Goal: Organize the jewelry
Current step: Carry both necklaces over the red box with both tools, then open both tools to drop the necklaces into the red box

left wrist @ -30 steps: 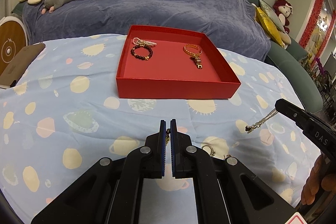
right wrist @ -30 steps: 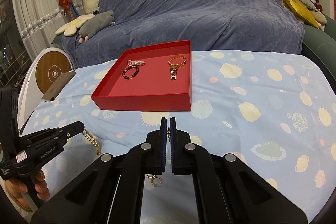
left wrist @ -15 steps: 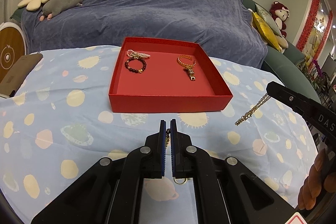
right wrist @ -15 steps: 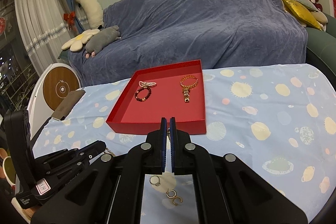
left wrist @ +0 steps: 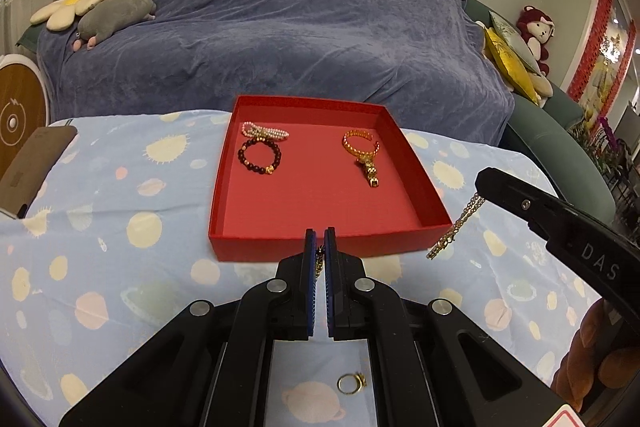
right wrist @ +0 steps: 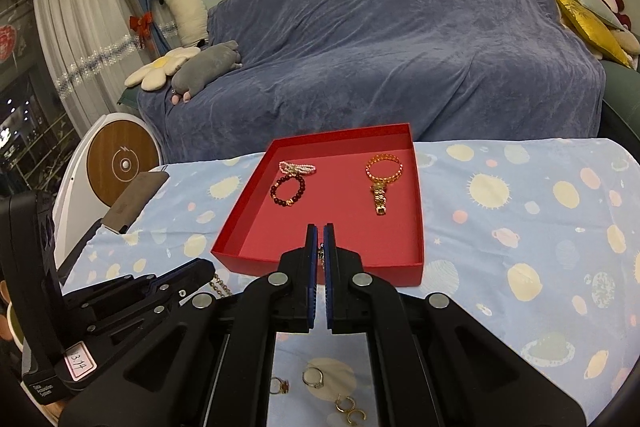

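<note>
My left gripper (left wrist: pixel 319 233) is pressed shut on a gold chain (left wrist: pixel 319 261); links hang between the pads just below the tips. My right gripper (right wrist: pixel 319 229) is likewise closed on a chain (right wrist: pixel 320 254). In the left view, a length of it (left wrist: pixel 456 225) dangles free from the right tip, clear of the cloth.

Both tips sit at the near wall of the red box (left wrist: pixel 320 247); whether they are over it or short of it I cannot tell. The left tongs (right wrist: pixel 176 277) stand just beside the box's near left corner, the right off its near right corner.

Inside the box, toward the far wall: pearl bracelet (left wrist: pixel 265 131) and dark bead bracelet (left wrist: pixel 260 157) on the left, touching; gold bracelet (left wrist: pixel 362 153) on the right. The near half of the floor is bare.

On the table cloth (right wrist: pixel 520 227), at the near edge under my tongs: rings (right wrist: pixel 314 377) and earrings (right wrist: pixel 350 409). One ring (left wrist: pixel 351 383) shows in the left view. Cloth right of the box is open.
</note>
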Motion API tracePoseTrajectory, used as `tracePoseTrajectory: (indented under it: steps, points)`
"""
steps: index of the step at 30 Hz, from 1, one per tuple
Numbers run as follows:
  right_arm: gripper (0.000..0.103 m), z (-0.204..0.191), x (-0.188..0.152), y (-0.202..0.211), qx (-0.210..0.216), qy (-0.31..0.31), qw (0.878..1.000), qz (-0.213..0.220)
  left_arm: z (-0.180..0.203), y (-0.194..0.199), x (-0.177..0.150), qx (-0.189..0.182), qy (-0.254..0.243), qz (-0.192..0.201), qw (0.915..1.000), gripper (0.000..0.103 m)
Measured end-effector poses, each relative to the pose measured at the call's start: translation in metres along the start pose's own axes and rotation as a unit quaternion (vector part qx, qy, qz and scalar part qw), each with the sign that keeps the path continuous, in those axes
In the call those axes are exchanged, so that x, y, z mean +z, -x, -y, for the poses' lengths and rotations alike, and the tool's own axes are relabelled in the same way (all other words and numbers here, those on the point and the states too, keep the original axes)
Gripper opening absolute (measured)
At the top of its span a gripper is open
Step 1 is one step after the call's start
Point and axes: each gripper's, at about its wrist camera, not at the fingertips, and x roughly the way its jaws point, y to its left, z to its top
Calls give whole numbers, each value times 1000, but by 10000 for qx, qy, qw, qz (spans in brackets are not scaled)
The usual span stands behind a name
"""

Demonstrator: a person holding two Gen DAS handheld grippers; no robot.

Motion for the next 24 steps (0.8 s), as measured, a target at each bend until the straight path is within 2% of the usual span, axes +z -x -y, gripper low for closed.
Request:
tracePoseTrajectory:
  steps: [8,11,13,17,24]
  points:
    - [2,3,55,-48,-55,51,10000,-5,4,-35,68,73,-132,172,9997,3]
    - [2,7,67,-68,-59,-52,10000,-49,-1,-60,86,1,-10,49,10000,3]
    - [2,9,73,-81,-76,-78,9999,-75,-4,-75,94,-60,54,-38,10000,3]
    - [2,13,79,-111,-108,-163,9996,-226,-7,-102,106,82,47,-94,9999,3]
    - [2,28,73,-159,-198,-276,9977,-583,-24,-145,112,188,233,-303,9991,3]
